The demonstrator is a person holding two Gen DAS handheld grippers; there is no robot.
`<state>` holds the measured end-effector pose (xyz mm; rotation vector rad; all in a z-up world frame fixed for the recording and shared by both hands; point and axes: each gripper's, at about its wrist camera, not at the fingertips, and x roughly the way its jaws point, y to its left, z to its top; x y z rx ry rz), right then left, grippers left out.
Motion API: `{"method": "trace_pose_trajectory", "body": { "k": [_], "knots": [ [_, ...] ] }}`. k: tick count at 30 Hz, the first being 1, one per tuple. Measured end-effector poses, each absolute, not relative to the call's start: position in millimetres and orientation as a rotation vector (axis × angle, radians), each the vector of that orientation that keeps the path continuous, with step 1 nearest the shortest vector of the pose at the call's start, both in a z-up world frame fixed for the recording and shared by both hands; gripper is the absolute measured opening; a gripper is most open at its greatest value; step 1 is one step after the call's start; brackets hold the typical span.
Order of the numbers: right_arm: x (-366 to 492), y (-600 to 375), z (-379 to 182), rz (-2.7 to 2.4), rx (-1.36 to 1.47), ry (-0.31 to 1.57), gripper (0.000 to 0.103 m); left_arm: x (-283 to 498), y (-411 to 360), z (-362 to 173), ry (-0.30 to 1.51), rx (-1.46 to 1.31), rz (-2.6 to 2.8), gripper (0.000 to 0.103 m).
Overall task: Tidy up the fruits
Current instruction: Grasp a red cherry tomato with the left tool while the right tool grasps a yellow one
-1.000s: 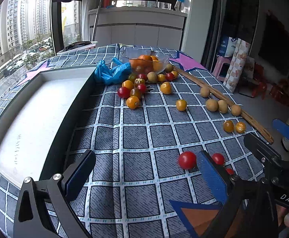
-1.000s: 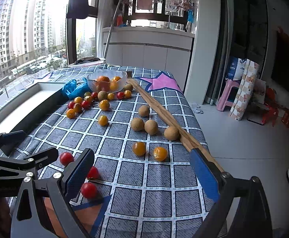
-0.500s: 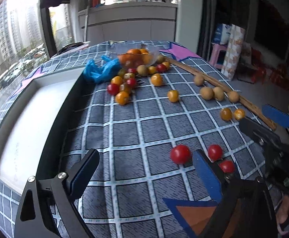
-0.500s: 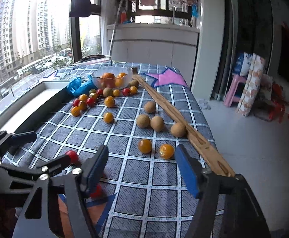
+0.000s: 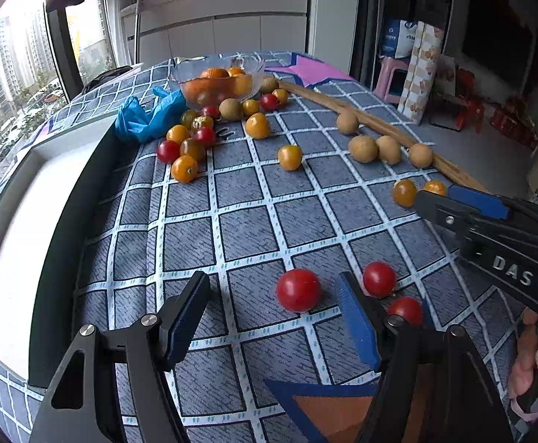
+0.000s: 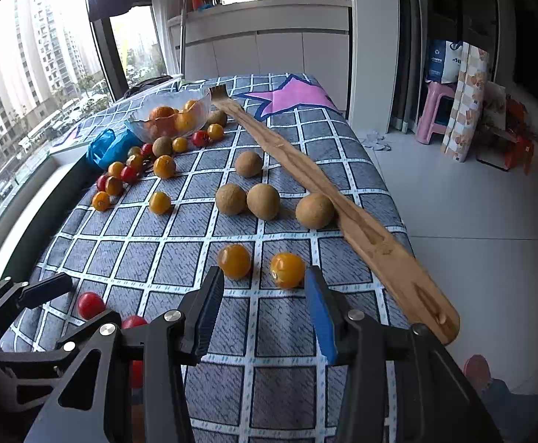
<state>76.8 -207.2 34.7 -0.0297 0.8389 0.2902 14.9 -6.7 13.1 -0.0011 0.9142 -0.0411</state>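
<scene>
Small fruits lie scattered on a checked cloth. My left gripper (image 5: 274, 313) is open and empty; a red tomato (image 5: 298, 289) sits between its fingertips, with two more red tomatoes (image 5: 379, 279) just right of its right finger. My right gripper (image 6: 263, 304) is open and empty, just short of two yellow tomatoes (image 6: 234, 260) (image 6: 287, 269). Three brown round fruits (image 6: 263, 201) lie beyond them in a row, with another further back. A mixed pile of red and yellow tomatoes (image 5: 191, 140) lies before a glass bowl (image 5: 219, 81) of oranges. The right gripper also shows in the left wrist view (image 5: 464, 203).
A long wooden stick (image 6: 320, 188) runs along the cloth's right edge, where the table drops to the floor. A crumpled blue bag (image 5: 143, 116) lies left of the bowl. A white tray with a dark rim (image 5: 65, 221) fills the left side.
Both grippers have moved forward and lower over the cloth. The red tomato now sits between the left fingertips, and the yellow pair is just ahead of the right fingertips. The right jaws have narrowed.
</scene>
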Motion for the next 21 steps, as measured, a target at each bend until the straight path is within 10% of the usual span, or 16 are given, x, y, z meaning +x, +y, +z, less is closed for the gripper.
{"method": "trace_pose_trajectory", "body": {
  "k": [21],
  "knots": [
    [84.4, -204.7, 28.3, 0.284, -0.033, 0.888, 0.049, 15.1, -0.7, 12.2, 0.904, -0.044, -0.06, 0.073]
  ]
}}
